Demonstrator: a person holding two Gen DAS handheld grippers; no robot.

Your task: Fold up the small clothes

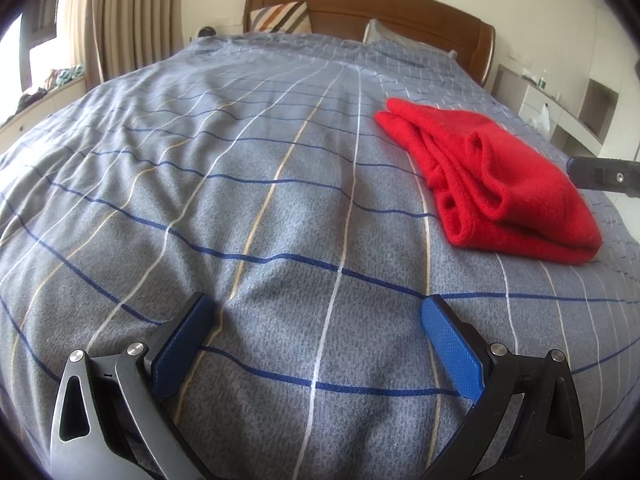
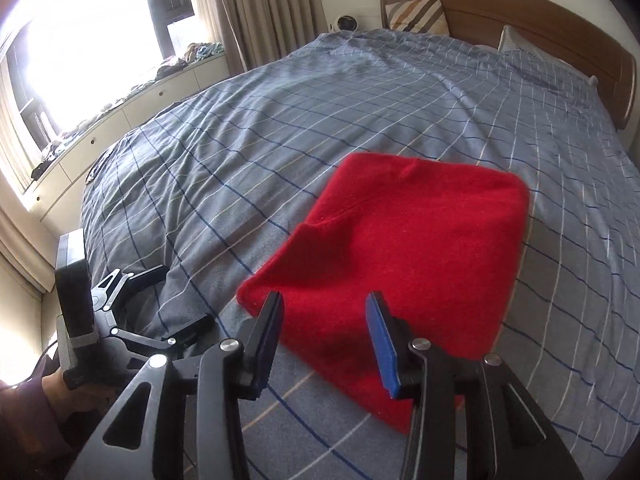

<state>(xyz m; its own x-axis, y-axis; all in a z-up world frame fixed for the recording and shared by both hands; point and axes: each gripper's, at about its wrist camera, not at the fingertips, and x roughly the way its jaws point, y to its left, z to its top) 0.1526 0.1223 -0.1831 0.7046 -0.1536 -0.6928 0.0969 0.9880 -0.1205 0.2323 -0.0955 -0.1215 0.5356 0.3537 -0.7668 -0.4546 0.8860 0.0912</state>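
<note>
my left fingers are spread wide over the bare plaid bedspread, grasping nothing. the folded red garment lies to their right on the bed, with my right fingers parted and empty above its near edge.

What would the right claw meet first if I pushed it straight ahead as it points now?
Most likely the red garment: it lies folded on the bed cover directly ahead of the open right claw, though the gap's depth is unclear.
</note>
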